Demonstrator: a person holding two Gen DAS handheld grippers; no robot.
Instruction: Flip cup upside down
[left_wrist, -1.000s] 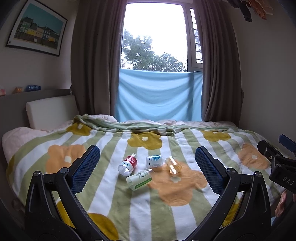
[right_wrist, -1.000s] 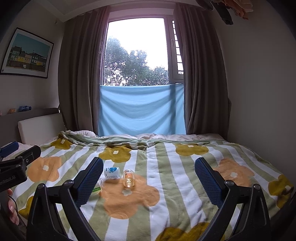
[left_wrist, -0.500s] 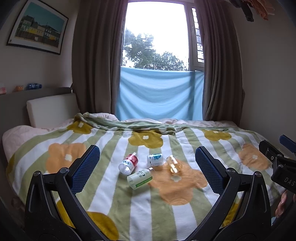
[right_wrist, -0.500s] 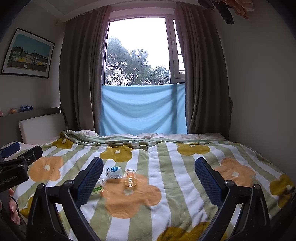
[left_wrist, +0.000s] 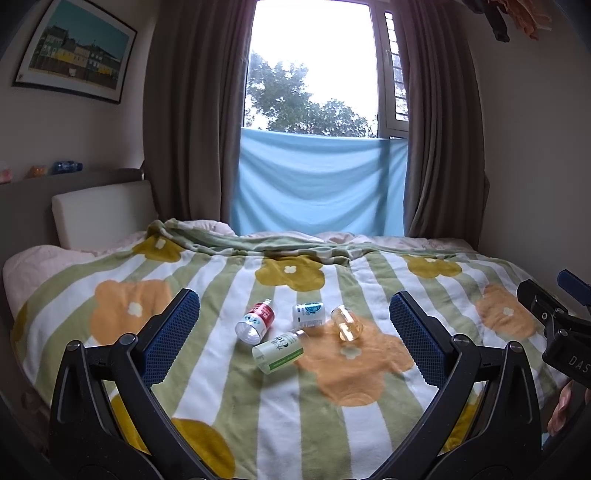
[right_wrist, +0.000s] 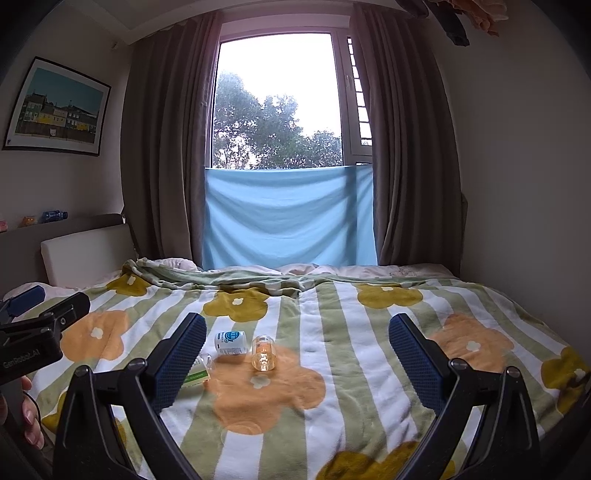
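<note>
On the blanket (left_wrist: 229, 387), clear cup (left_wrist: 346, 324) on its side, well ahead of both wide-apart finger pairs.

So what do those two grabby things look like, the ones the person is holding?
Both match. The left gripper has black curved plastic arms with silver screws, and its fingers wear bumpy dark-blue pads. The right gripper is built the same, with fingers also padded in blue. White lettering marks each black body seen from the side, and the person's bare fingertips show beside them. No cables show.
</note>
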